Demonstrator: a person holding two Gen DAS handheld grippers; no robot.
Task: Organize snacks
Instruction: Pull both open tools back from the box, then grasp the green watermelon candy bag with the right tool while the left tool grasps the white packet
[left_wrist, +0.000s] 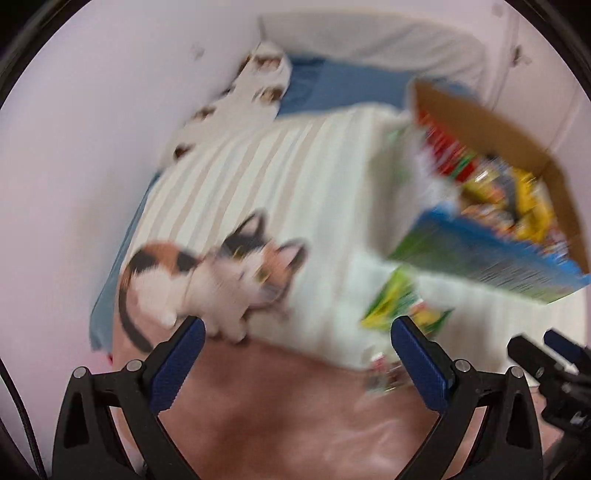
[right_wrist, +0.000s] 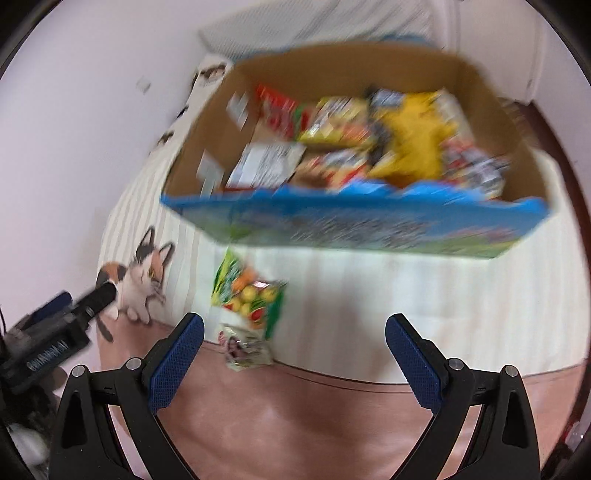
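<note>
A cardboard box (right_wrist: 369, 229) with a blue printed front stands on the bed, filled with several bright snack packs (right_wrist: 388, 140). It shows at the right in the left wrist view (left_wrist: 480, 258). Two snack packs lie on the blanket in front of it: a green fruit-print bag (right_wrist: 251, 295) and a small pale pack (right_wrist: 245, 349). They also show in the left wrist view, the green bag (left_wrist: 399, 306) just beyond the right finger. My left gripper (left_wrist: 297, 349) is open and empty. My right gripper (right_wrist: 295, 349) is open and empty, with the two packs near its left finger. Both views are blurred.
A striped white blanket (right_wrist: 369, 314) with a calico cat print (left_wrist: 221, 284) covers the bed, with a pink cover (right_wrist: 288, 424) nearest me. A white wall (left_wrist: 92, 129) runs along the left. Pillows (left_wrist: 369, 48) lie at the far end.
</note>
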